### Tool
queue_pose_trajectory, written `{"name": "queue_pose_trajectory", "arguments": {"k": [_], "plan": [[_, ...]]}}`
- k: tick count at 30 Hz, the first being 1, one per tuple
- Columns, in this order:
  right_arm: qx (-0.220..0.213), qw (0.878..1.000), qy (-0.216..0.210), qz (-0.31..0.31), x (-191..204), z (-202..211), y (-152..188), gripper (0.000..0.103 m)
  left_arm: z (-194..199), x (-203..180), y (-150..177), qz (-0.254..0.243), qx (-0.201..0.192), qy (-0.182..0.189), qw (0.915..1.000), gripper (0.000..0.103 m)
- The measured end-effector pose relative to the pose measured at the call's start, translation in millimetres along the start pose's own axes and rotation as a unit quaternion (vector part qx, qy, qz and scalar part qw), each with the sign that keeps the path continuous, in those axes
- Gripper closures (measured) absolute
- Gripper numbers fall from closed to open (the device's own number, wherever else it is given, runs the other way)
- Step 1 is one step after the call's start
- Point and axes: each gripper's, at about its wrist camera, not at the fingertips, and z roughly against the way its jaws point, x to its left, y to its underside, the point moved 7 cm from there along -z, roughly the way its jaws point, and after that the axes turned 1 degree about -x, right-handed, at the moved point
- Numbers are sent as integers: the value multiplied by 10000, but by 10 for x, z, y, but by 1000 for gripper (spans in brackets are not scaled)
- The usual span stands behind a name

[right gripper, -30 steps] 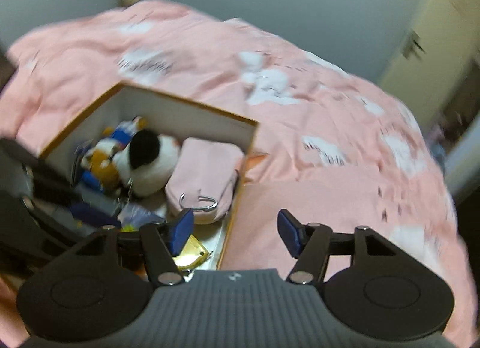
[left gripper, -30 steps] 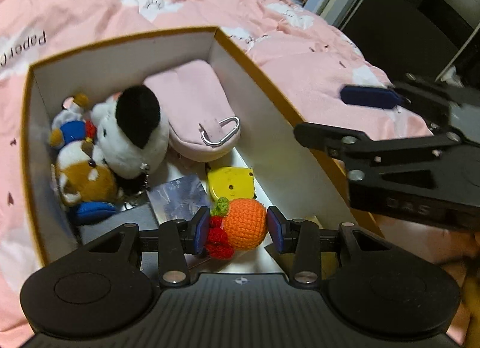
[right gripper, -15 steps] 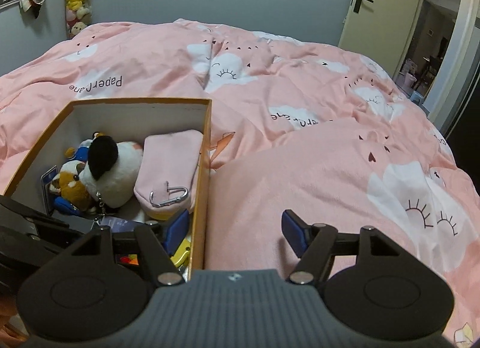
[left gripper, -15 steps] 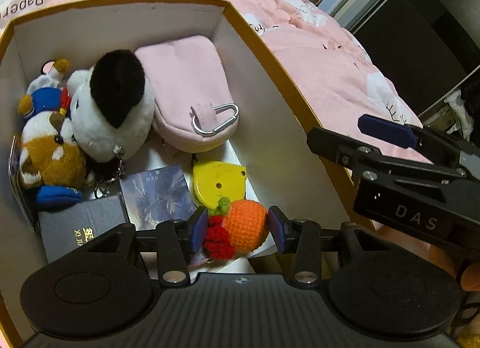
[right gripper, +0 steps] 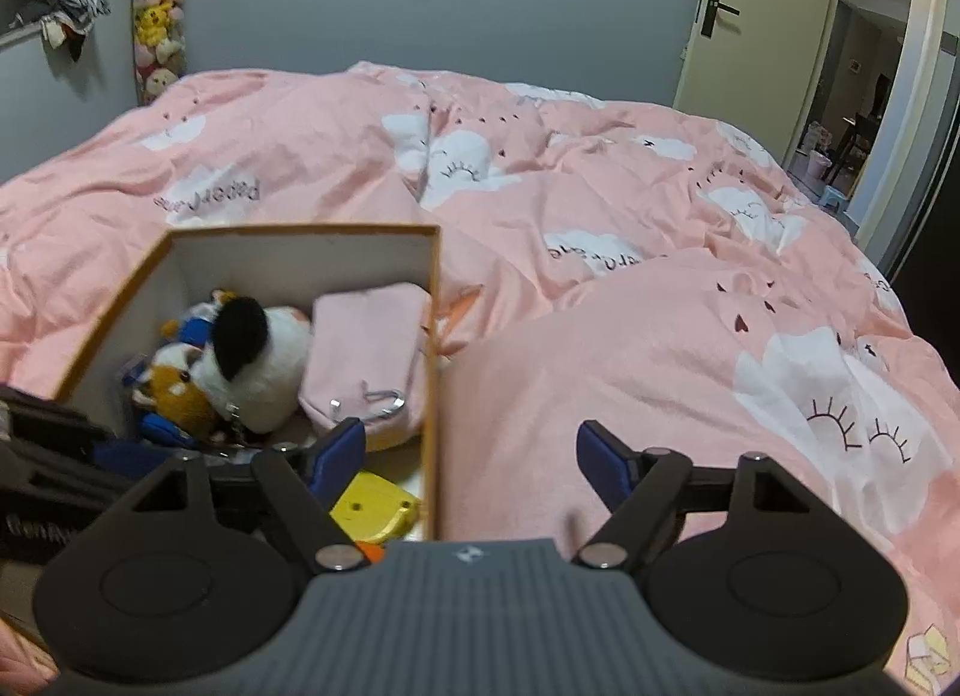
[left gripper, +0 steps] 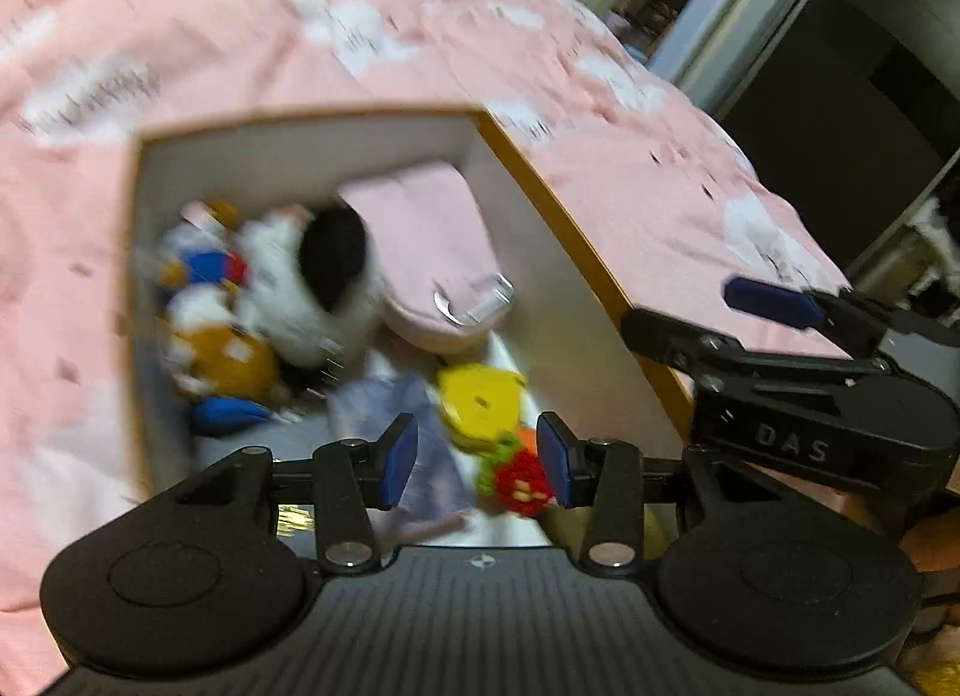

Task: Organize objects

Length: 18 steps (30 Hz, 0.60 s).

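At the lower centre of the left view, the left tool (left gripper: 474, 459) now stands apart, having released the crocheted fruit (left gripper: 517, 471), which lies in the box (left gripper: 558, 300) beside the yellow tape measure (left gripper: 480, 399). The right tool (right gripper: 471, 459) stays spread over the bed (right gripper: 660, 336).

The duvet (right gripper: 600, 216) was pink, patterned with white clouds bearing black eyelash marks and small dark hearts. The box (right gripper: 435, 300) had an orange rim and white inner walls. Inside lay a pale pink pouch (right gripper: 366, 348), a white plush with a black patch (right gripper: 258, 366), an orange-brown plush (right gripper: 174, 390), a yellow case (left gripper: 480, 396), and a crocheted toy (left gripper: 516, 468) in orange, green and red. Gripper pads (right gripper: 342, 450) were blue.
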Motion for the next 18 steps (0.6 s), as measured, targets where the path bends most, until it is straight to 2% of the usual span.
{"name": "queue_pose_trajectory", "arguments": {"k": [4,11,15,18], "plan": [[-68,9997,-189,-117,97,153,-36,23,329,100,-49,-75,-303,-352,9989,53],[-82,9961,-765,-436,334,446,-48,19,936,197,-51,-116,-808,-858,9930,52],[-147,9917,-1107,-644,472,655,-53,17,1293,198,23,-95,-1136,-1207,9861,51],[-194,9872,-1385,-772,593,820,-35,16,1547,174,136,-185,-1440,-1452,9787,44]]}}
